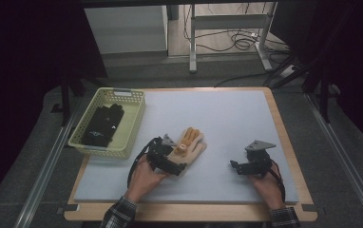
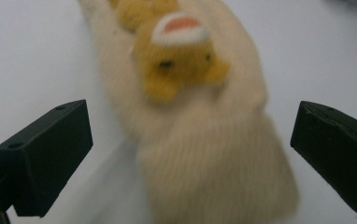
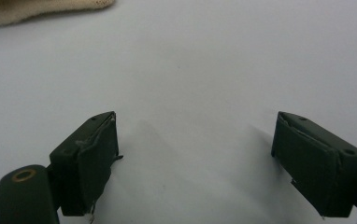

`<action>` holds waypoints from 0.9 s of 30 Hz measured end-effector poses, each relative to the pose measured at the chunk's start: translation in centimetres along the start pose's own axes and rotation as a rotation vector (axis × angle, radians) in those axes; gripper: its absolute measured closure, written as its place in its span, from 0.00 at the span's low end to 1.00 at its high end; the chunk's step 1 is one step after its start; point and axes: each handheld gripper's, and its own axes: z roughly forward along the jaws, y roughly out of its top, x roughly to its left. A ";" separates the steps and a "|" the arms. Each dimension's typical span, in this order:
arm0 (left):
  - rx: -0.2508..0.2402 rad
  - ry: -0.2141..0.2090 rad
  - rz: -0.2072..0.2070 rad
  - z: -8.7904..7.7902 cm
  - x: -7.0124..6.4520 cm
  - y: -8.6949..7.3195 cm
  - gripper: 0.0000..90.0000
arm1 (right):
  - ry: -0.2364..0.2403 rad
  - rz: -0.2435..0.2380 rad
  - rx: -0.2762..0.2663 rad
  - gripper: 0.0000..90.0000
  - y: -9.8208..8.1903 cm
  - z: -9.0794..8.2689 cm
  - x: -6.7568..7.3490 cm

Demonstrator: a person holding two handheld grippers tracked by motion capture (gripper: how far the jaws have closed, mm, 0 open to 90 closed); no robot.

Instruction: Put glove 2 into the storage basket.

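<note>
Cream knit glove (image 2: 200, 140) lying flat on the surface between the wide-apart jaws of the left gripper (image 2: 190, 154), cuff nearest: light, soft and limp, probably best pinched at the ribbed cuff; right gripper (image 3: 195, 163) also spread, idle.

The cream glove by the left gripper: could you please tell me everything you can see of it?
The cream glove looks like soft ribbed knit, with yellow-orange fingers and a small yellow plush figure on its back. It lies flat on the pale mat, fingers pointing away from the person, cuff nearest. The left gripper sits at the cuff with its jaws open either side, not clamped.
</note>
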 end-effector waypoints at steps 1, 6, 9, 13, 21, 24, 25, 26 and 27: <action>0.010 0.003 0.001 0.5 -0.1 0.3 0.00 | 0.000 0.000 0.000 0.16 0.0 0.0 0.0; 0.061 0.038 -0.004 2.9 -0.3 1.5 0.00 | 0.000 0.002 0.001 0.16 0.0 0.0 0.0; 0.088 0.050 -0.010 3.8 -0.2 1.8 0.00 | 0.000 0.000 0.000 0.16 0.0 0.0 0.0; 0.110 0.063 -0.020 4.2 -0.3 1.6 0.08 | 0.000 0.001 0.000 0.16 0.0 0.0 0.0; 0.114 0.009 -0.012 3.0 -0.5 1.7 0.59 | 0.000 0.002 0.000 0.16 0.0 0.0 0.0; 0.106 -0.028 -0.027 2.8 -0.2 1.7 0.66 | 0.000 0.002 0.001 0.16 0.0 0.0 0.0; 0.102 -0.037 -0.028 2.6 -0.1 1.7 0.67 | -0.001 0.001 0.001 0.16 0.0 0.0 0.0; 0.099 -0.043 -0.031 2.5 0.0 1.7 0.68 | -0.001 0.001 0.001 0.16 0.0 0.0 0.0; 0.100 -0.047 -0.031 2.4 0.0 1.8 0.69 | 0.000 0.001 0.001 0.16 0.0 0.0 0.0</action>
